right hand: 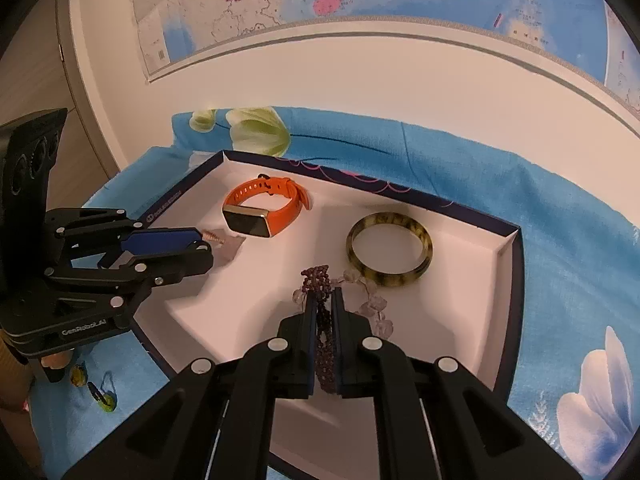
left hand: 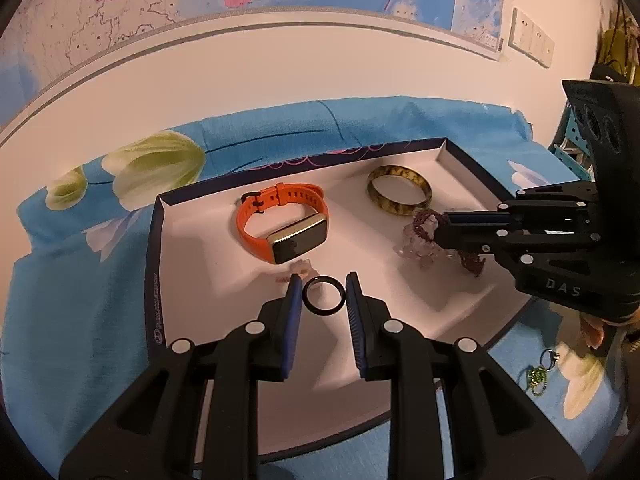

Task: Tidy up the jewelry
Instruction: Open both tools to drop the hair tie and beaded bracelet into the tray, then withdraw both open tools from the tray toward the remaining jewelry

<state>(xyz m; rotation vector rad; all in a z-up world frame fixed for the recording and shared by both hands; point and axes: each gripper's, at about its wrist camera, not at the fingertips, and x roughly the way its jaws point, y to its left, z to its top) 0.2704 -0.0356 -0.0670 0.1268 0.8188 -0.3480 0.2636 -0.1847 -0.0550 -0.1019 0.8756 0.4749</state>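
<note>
Two grippers hold jewelry over a white-lined tray on a blue floral cloth.

From the left wrist, the left gripper pinches a black ring between its narrow-set blue pads, above the tray's near part; an orange smartwatch lies just beyond, a mottled bangle far right, and the right gripper comes in from the right over clear beads. From the right wrist, the right gripper is closed almost fully on a dark purple beaded bracelet, clear beads trailing to its right, the bangle just beyond, the smartwatch far left, and the left gripper at the tray's left edge.
</note>
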